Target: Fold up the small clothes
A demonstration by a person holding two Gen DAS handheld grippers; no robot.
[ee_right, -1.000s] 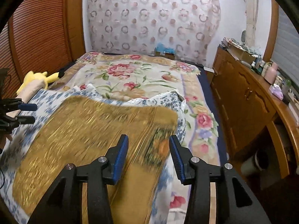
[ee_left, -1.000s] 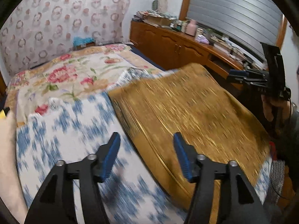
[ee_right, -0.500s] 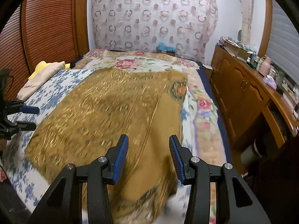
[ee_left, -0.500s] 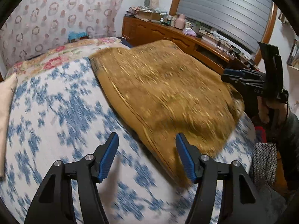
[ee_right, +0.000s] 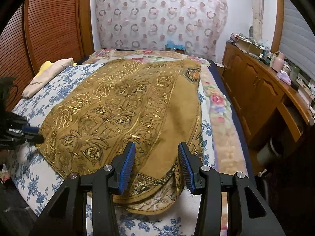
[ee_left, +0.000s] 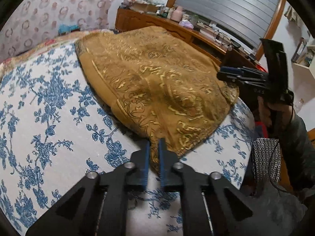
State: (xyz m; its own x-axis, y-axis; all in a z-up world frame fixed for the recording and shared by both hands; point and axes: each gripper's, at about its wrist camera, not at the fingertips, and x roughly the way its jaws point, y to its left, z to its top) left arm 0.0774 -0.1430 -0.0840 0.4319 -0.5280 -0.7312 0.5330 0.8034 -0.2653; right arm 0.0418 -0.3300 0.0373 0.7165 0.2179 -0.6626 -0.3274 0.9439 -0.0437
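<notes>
left gripper jaws just closed, clamped on near corner of gold cloth. right gripper jaws held apart over the cloth's bunched near edge, pitched down. cloth is spread on the bed, long axis running away toward the curtain; blue-floral cover left bare on the left.

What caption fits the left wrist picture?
Left hand-held gripper pinches the gold cloth's corner on the blue-flowered bedspread.
</notes>
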